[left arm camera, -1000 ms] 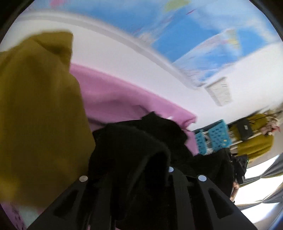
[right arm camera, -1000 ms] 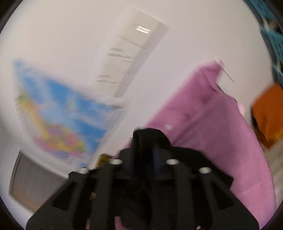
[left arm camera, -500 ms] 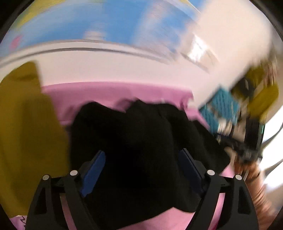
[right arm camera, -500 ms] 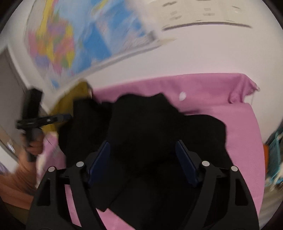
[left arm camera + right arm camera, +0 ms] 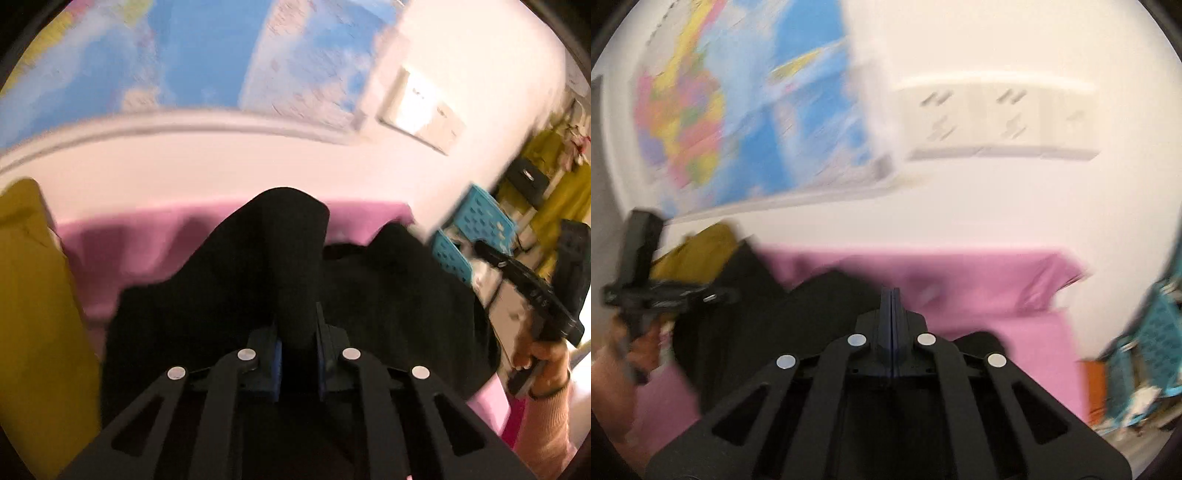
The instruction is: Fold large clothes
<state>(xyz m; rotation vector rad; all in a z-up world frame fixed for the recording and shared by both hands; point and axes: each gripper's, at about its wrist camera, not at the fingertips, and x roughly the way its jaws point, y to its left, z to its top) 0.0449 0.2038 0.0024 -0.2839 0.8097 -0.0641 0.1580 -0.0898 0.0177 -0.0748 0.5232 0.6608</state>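
A large black garment (image 5: 388,291) lies bunched on the pink-covered table (image 5: 140,240). My left gripper (image 5: 298,339) is shut on a thick fold of it that stands up between the blue pads. In the right wrist view the black garment (image 5: 746,317) lies at the left, on the pink cover (image 5: 990,291). My right gripper (image 5: 893,295) is shut, pads pressed together, with no cloth visible between them. The right gripper also shows in the left wrist view (image 5: 532,291), held in a hand.
A mustard-yellow garment (image 5: 33,314) lies at the table's left end. Blue plastic baskets (image 5: 476,225) stand right of the table. A world map (image 5: 746,107) and a white panel (image 5: 1001,122) hang on the wall behind. An orange item (image 5: 1093,387) sits at the right.
Both grippers were open over the black garment half a second ago. Now the left has closed on a fold of it, and the right has closed.
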